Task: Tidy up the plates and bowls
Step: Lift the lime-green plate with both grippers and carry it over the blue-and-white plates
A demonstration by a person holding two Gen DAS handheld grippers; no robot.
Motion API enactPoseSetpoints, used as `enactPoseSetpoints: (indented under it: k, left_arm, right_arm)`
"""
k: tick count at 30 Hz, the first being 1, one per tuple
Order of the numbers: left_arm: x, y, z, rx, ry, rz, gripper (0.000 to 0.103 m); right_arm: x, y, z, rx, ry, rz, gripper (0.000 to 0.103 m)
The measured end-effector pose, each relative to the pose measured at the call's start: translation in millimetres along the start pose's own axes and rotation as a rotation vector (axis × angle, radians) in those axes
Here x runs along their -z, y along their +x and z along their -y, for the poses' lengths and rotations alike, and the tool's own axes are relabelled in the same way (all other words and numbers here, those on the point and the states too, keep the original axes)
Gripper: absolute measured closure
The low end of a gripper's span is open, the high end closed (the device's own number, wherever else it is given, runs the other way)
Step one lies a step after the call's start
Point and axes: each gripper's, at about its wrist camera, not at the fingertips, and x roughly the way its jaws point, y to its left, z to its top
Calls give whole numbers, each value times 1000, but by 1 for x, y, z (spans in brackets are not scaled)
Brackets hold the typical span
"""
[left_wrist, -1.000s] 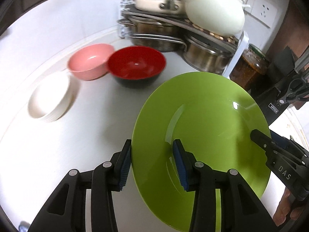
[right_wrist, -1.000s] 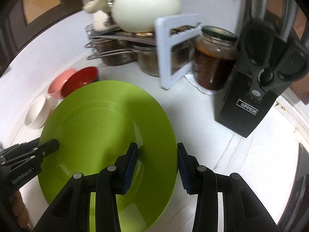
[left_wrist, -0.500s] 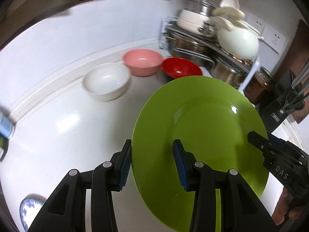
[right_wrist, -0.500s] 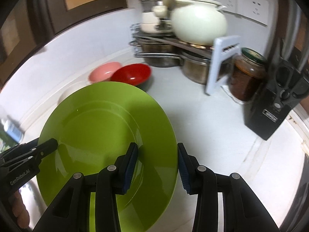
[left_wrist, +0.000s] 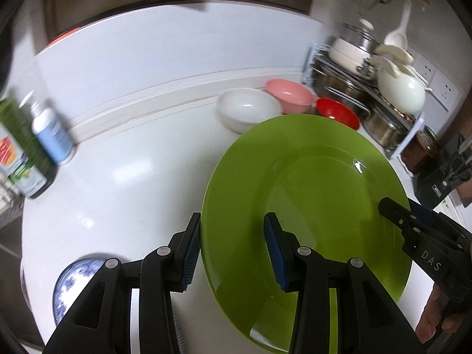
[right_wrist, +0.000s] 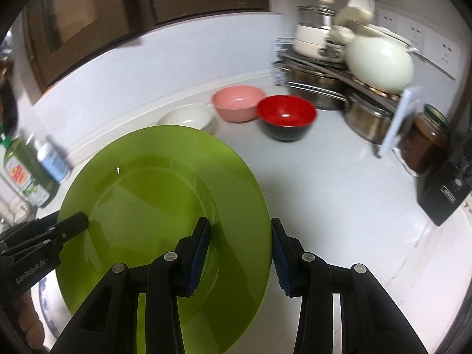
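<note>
A large green plate [left_wrist: 309,194] hangs tilted above the white counter, held at two opposite edges. My left gripper [left_wrist: 233,244] is shut on its left rim and my right gripper [right_wrist: 240,244] is shut on its right rim. Each gripper's tip also shows in the other view, left gripper [right_wrist: 69,225] and right gripper [left_wrist: 392,206]. Behind the plate stand a white bowl [left_wrist: 247,112], a pink bowl [left_wrist: 290,94] and a red bowl [left_wrist: 337,112] in a row. A blue-patterned plate [left_wrist: 73,283] lies on the counter at the lower left, partly hidden.
A pot rack [right_wrist: 324,79] with steel pots and a cream pot fills the back right corner. A brown jar [right_wrist: 427,144] and a black knife block [right_wrist: 445,194] stand on the right. A green bottle [left_wrist: 17,153] and a spray can [left_wrist: 51,135] stand on the left.
Both grippers have carried the green plate left and back from the pot rack. The bowls now look farther off; the bottles and the blue-patterned plate have come into view.
</note>
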Motion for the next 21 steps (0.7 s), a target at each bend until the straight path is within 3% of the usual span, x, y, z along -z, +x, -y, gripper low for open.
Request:
enactPoseSetpoints:
  k: [21]
  left_arm:
    - [76,-61,-154,-163,-220,-2,61]
  right_arm:
    - [33,-5,-157,-171,-217,-37,61]
